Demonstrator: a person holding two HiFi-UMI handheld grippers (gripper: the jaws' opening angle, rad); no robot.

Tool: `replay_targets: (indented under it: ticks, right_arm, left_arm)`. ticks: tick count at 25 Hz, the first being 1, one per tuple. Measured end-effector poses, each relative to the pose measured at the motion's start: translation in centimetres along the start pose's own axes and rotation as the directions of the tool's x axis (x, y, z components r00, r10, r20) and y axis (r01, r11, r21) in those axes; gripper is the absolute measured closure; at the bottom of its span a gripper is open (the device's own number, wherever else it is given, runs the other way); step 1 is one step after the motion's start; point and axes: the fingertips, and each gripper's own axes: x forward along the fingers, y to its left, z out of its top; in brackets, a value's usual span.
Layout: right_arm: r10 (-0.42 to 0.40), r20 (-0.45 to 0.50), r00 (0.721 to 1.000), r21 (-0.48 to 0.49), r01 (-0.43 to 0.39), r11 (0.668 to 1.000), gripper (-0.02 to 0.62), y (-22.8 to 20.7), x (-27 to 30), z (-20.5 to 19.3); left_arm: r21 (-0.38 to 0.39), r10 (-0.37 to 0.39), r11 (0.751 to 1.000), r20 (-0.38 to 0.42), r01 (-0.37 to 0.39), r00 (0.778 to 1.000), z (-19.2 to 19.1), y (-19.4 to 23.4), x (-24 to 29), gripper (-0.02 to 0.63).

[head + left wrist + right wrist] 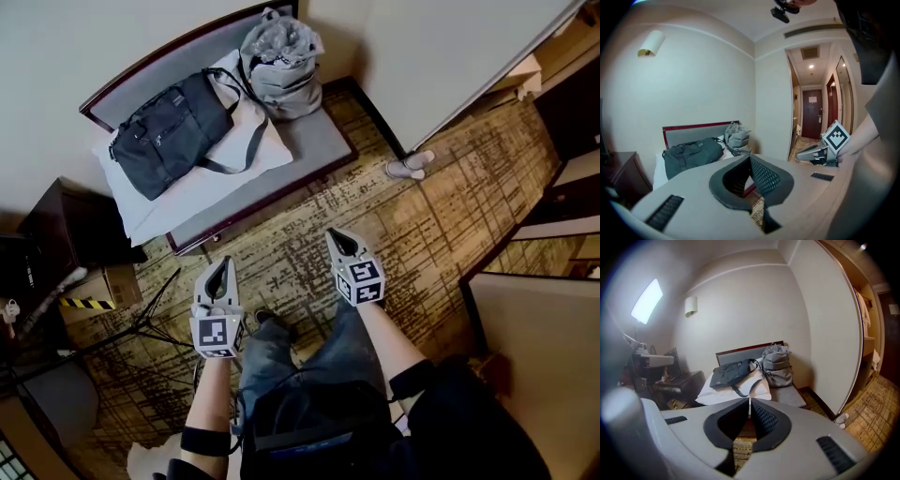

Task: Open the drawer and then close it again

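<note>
Two empty grippers above the carpet [422,234], facing one bench [319,141].
The left gripper [223,264] has its jaws together; the right gripper [335,236] shows a thin slit between its tips. The bench bears two bags: one duffel [169,131] and one backpack [278,61]. I cannot make out the drawer; one dark cabinet [66,225] stands left of the bench.

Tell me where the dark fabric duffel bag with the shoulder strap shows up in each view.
Head view: dark fabric duffel bag upper left, lying on the white pillow.
Left gripper view: the bag left of centre, beyond the jaws.
Right gripper view: the bag just left of centre, beyond the jaws.
Shared landmark: grey fabric backpack, right of it in every view.
</note>
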Motion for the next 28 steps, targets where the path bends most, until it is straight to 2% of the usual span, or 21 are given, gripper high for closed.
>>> replay_targets:
  ticks: [4,8,10,13,15,17,20,25,28]
  right_arm:
    - [-0.038,-0.006,0.999,0.093,0.039,0.995,0.560,-6.0,2.7,-2.5]
    - [-0.038,-0.016,0.999,0.207,0.041,0.978,0.541,-11.5,6.3,-5.9]
    - [-0.030,-0.013,0.999,0.278,0.032,0.960,0.529,-13.7,8.4,-7.5]
    - [-0.028,-0.004,1.000,0.365,0.027,0.930,0.488,-16.9,11.8,-10.8]
    - [-0.028,0.008,1.000,0.417,0.022,0.909,0.485,-18.6,13.9,-12.7]
    - [-0.033,0.022,0.999,0.478,0.019,0.878,0.451,-20.4,15.9,-14.9]
    - [-0.042,0.049,0.998,0.582,0.005,0.813,0.414,-22.7,19.1,-18.4]
    - [-0.043,0.098,0.994,0.719,-0.041,0.694,0.414,-24.8,24.5,-24.1]
    - [-0.047,0.122,0.991,0.758,-0.062,0.650,0.416,-25.9,27.8,-26.4]
  left_arm:
    - [0.046,0.012,0.999,-0.026,-0.011,1.000,-3.9,-2.2,3.9,0.606]
    - [0.062,0.006,0.998,-0.054,-0.003,0.999,-6.7,-5.5,8.6,0.606]
    - [0.065,-0.004,0.998,-0.074,0.009,0.997,-8.0,-7.0,11.3,0.606]
    - [0.029,-0.023,0.999,-0.093,0.026,0.995,-9.2,-9.7,15.9,0.606]
    - [0.021,-0.032,0.999,-0.093,0.034,0.995,-10.8,-11.1,18.8,0.606]
    - [0.022,-0.043,0.999,-0.085,0.045,0.995,-12.7,-12.4,21.5,0.606]
    - [0.030,-0.069,0.997,-0.079,0.071,0.995,-16.5,-14.2,25.3,0.606]
    - [0.063,-0.110,0.991,-0.096,0.117,0.989,-22.4,-16.0,30.4,0.606]
    - [0.084,-0.125,0.987,-0.115,0.135,0.985,-25.3,-16.2,33.0,0.606]
